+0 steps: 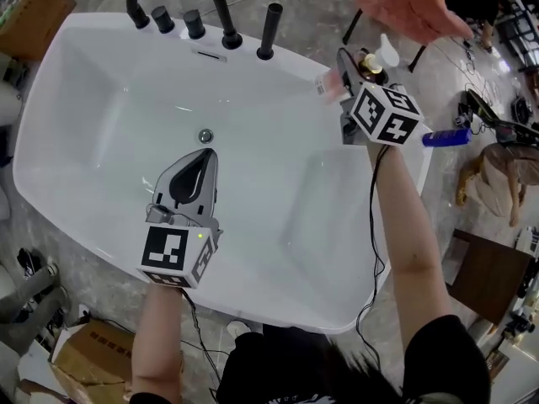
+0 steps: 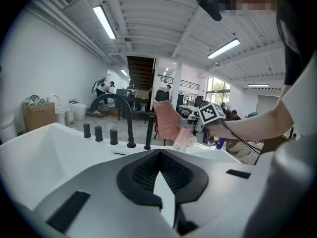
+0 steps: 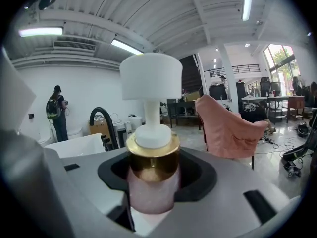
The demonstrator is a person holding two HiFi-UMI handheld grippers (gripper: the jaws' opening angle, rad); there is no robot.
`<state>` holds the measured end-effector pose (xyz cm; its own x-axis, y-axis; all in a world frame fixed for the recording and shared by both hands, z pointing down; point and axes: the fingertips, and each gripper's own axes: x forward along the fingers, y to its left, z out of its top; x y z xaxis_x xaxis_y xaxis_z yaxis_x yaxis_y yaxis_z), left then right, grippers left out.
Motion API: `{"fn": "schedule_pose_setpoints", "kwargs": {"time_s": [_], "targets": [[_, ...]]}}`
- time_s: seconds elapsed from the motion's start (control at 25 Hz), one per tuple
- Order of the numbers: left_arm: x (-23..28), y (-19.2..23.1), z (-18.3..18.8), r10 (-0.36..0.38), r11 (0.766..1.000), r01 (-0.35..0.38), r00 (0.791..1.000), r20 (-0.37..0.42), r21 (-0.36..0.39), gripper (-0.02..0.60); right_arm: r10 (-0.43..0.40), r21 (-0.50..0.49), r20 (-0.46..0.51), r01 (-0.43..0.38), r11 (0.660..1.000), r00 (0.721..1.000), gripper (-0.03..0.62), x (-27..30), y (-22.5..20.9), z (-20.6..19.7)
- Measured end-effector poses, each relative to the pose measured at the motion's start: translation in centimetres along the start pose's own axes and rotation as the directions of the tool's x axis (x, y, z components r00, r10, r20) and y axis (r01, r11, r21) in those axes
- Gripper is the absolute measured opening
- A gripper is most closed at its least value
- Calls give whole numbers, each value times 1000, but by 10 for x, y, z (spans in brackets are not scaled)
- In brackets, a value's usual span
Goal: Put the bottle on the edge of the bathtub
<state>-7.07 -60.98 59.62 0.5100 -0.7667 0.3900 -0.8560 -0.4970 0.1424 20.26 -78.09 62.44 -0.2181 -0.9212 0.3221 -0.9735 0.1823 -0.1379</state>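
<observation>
Right gripper holding the pump bottle at the tub's far right rim.

The right gripper [image 1: 347, 78] is clamping the pink bottle [image 3: 151, 180] just below its gold collar, pump uppermost, by the bathtub [image 1: 286, 53] edge. The left gripper [image 1: 205, 158] is hanging over the basin, jaws together and empty. To my eye, the base wants lowering flat onto the ledge, clear of the inward slope, before the jaws let go.

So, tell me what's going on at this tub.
A person works over a white bathtub with a gripper in each hand. The right gripper is shut on a pink pump bottle by its gold collar, holding it at the tub's far right rim; whether it touches the rim is unclear. The left gripper, empty, hangs over the basin.
</observation>
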Motion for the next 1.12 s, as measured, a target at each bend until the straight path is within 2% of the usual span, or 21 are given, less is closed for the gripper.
{"fn": "schedule_pose_setpoints", "kwargs": {"time_s": [0.24,0.48,0.64,0.8,1.12], "targets": [[15,24,-12,14,1000,-14,1000,-9,-21,15,7,-17,-5,-7,1000,1000,210,61,16,7],[16,36,-31,30,997,-32,999,-24,-66,15,17,-59,-23,-19,998,1000,210,92,34,10],[14,39,-39,33,997,-36,999,-36,-75,15,22,-106,-21,-25,994,1000,211,100,46,9],[13,40,-41,31,996,-34,999,-34,-85,15,15,-99,-23,-17,995,1000,213,100,44,10],[8,31,-40,23,996,-26,999,-30,-89,15,62,-51,-28,-63,997,998,216,93,49,15]]}}
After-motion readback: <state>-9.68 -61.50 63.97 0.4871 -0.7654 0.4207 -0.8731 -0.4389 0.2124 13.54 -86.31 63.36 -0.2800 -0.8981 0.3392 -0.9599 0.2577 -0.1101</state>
